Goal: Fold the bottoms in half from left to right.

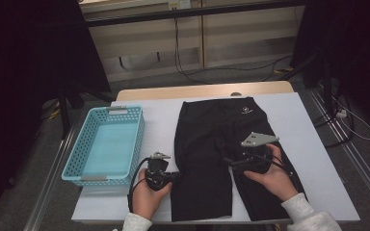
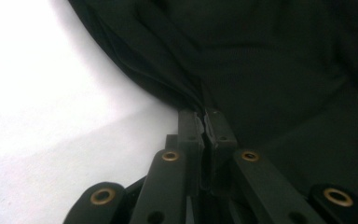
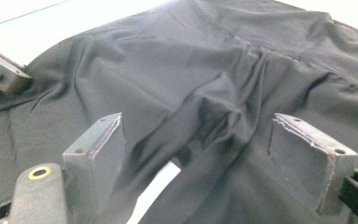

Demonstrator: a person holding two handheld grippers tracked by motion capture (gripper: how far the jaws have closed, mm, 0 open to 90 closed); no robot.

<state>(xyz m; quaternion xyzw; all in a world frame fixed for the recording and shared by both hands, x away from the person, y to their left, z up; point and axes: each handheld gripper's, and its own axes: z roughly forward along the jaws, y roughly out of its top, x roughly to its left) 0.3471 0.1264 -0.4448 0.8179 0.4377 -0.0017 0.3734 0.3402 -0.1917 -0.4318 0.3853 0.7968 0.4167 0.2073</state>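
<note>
1. High view: black shorts [image 1: 221,154] lie flat on the white table [image 1: 313,159], a small white logo [image 1: 246,110], too small to read, near the waistband beyond both tools. The left gripper [image 1: 174,176] meets the shorts' left edge; a blue basket [image 1: 107,144] stands just beside it, on its outer side. The right gripper [image 1: 233,160] hovers over the crotch.
2. Left gripper view: the left gripper's jaws are pinched on the fabric's edge; bare table lies left.
3. Right gripper view: the right gripper's jaws stand wide, gripping nothing, with bunched fabric between and beyond them.
</note>
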